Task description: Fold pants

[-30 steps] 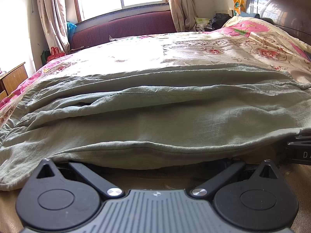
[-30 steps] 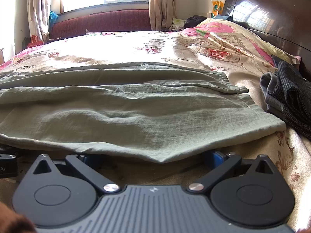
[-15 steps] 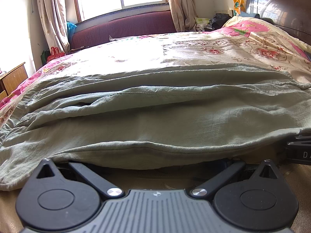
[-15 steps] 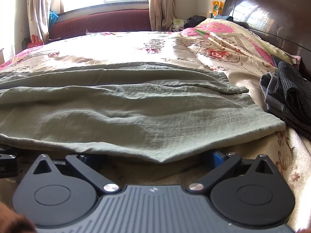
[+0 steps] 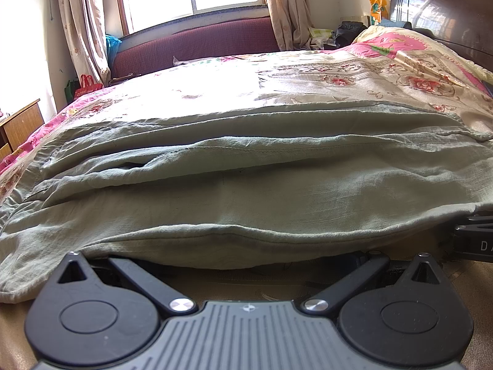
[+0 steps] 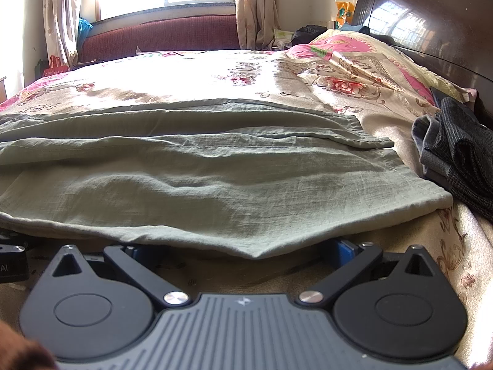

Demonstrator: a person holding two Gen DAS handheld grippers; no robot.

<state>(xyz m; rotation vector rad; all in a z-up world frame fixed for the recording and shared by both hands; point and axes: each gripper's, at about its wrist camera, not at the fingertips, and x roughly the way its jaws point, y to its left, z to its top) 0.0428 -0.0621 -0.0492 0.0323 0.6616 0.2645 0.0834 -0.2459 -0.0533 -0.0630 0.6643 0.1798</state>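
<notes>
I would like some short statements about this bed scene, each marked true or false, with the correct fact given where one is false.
1. The sage-green linen pants lie spread across the floral bedspread. True.
2. A dark grey garment pile lies beside the pants' end in the right wrist view. True.
3. The pants are folded into a small square. False: they lie long, with only lengthwise folds.
4. The right gripper is raised high above the bed. False: it sits low at the pants' near edge.
5. The curtains are drawn fully shut. False: the window shows between them.
</notes>
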